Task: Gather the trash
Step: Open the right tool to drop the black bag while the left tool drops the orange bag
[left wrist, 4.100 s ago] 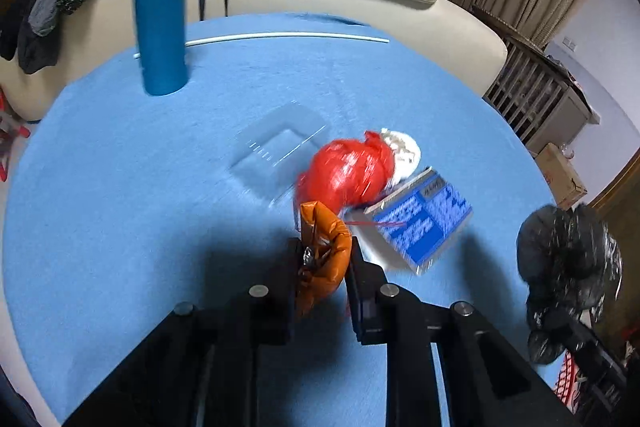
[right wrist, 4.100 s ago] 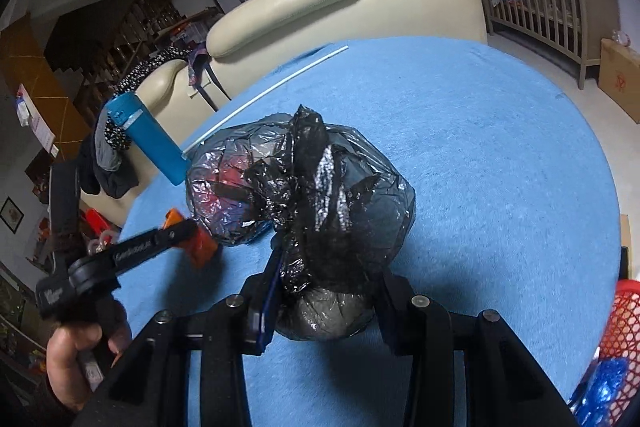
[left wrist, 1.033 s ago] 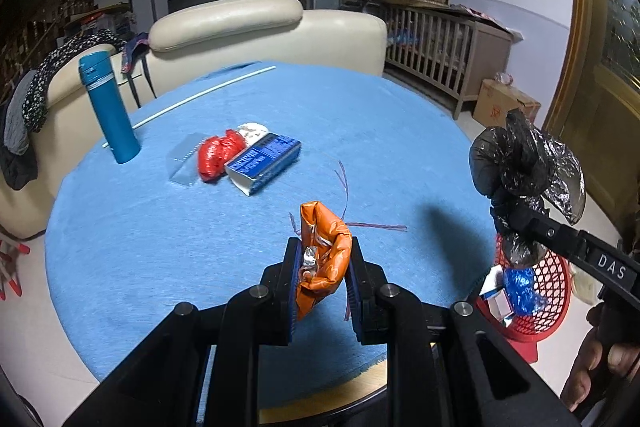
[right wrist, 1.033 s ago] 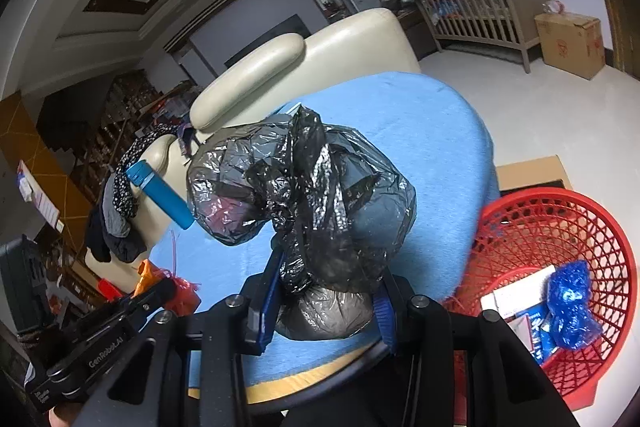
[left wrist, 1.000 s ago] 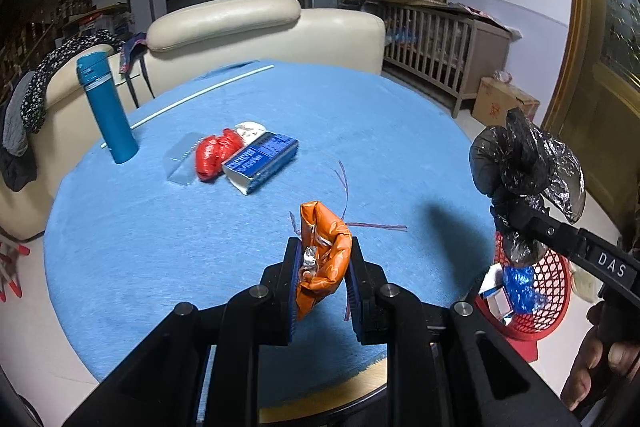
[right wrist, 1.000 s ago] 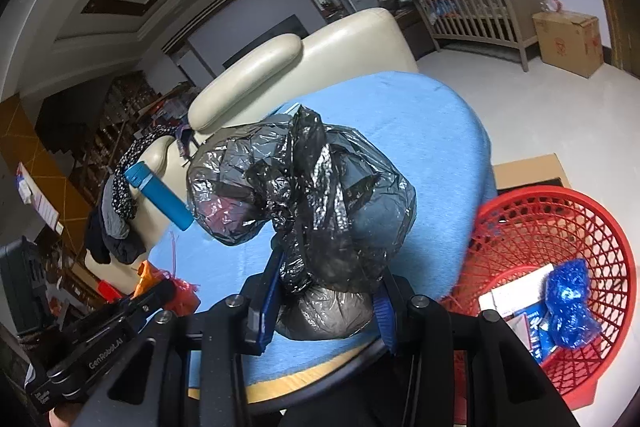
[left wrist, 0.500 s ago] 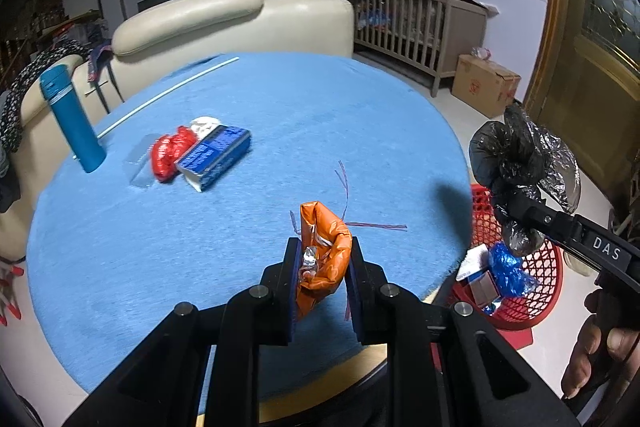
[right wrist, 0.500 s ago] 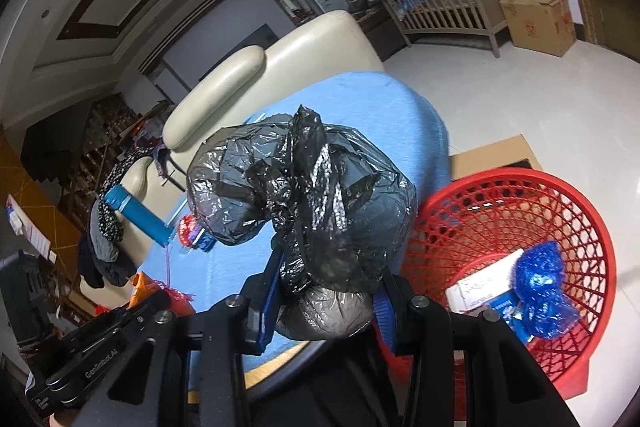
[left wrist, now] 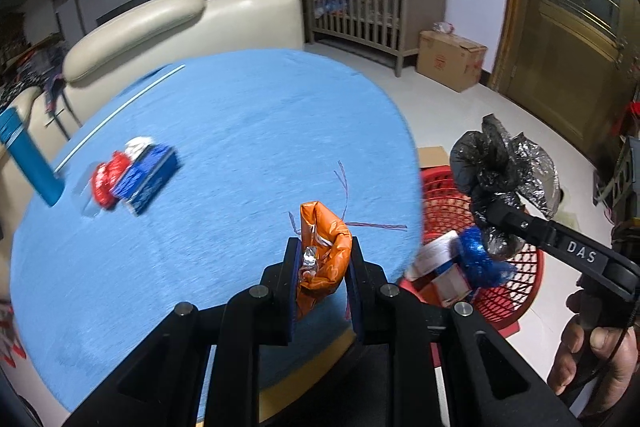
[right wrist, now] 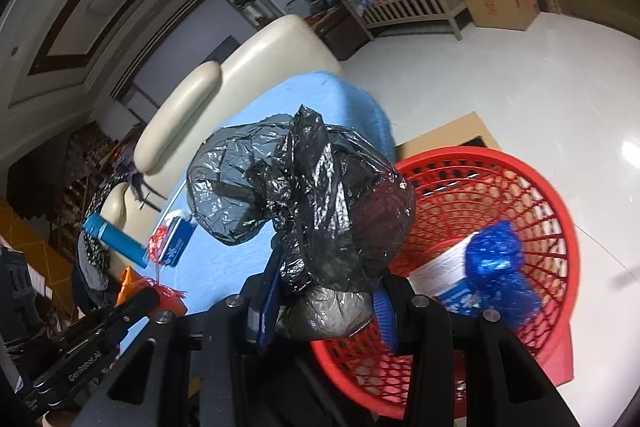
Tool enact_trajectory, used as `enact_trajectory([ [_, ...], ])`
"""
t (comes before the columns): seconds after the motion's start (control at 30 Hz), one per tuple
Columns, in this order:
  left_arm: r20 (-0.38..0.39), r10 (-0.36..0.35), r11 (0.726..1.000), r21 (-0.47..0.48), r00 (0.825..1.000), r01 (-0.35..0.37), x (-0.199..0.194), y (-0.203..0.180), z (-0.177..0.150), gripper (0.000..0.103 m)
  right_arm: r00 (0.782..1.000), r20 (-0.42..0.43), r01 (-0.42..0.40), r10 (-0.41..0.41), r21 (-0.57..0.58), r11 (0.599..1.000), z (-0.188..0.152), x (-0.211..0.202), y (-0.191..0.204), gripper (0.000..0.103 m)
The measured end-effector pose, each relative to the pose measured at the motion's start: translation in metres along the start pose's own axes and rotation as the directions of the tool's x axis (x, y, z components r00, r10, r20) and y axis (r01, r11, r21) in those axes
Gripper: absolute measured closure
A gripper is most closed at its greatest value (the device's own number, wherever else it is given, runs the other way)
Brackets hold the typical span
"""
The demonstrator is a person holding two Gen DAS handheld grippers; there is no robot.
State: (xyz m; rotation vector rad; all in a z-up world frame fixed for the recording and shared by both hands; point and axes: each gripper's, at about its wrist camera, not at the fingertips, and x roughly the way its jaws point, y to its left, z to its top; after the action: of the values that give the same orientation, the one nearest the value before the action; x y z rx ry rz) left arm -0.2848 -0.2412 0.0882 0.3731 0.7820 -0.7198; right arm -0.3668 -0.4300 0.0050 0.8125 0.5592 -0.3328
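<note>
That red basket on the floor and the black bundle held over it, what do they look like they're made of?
The basket looks like moulded plastic: an even glossy red with an open lattice wall. The black bundle looks like thin plastic film, probably a bin bag: crinkled, shiny and partly see-through where it is stretched. The right gripper is clamped on its lower part.

Both tools have swung away from the middle of the bench (left wrist: 240,115) toward its edge. The red basket (right wrist: 552,211), only a sliver at the edge of sight a second ago, now lies wide open just below and ahead of the right tool (right wrist: 324,301), whose black bag (right wrist: 312,203) hangs over its near rim. The red bundle (left wrist: 105,179) and blue box (left wrist: 146,177), once close ahead of the left tool (left wrist: 320,269), now sit far off to its left, the blue bottle (left wrist: 26,163) almost out of sight.
</note>
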Motion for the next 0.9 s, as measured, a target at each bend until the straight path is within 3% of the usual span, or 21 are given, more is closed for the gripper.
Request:
enact_trajectory([
  [0.37, -0.023, -0.083, 0.993, 0.082, 0.996, 0.084, 0.021, -0.037, 0.01, 0.081, 0.996, -0.002, 0.091, -0.091, 0.08, 0.993, 0.006, -0.007, -0.048, 0.06],
  [0.67, -0.025, -0.136, 0.986, 0.095, 0.99, 0.137, 0.031, -0.05, 0.019, 0.081, 0.99, -0.039, 0.139, -0.137, 0.069, 0.988, 0.008, 0.004, -0.053, 0.06],
  [0.83, -0.014, -0.18, 0.977, 0.115, 0.983, 0.181, 0.031, -0.062, 0.025, 0.081, 0.975, -0.084, 0.214, -0.206, 0.098, 0.972, 0.008, 0.014, -0.065, 0.056],
  [0.9, -0.017, -0.2, 0.972, 0.118, 0.98, 0.201, 0.033, -0.065, 0.027, 0.081, 0.969, -0.09, 0.238, -0.229, 0.1, 0.966, 0.006, 0.013, -0.068, 0.049],
])
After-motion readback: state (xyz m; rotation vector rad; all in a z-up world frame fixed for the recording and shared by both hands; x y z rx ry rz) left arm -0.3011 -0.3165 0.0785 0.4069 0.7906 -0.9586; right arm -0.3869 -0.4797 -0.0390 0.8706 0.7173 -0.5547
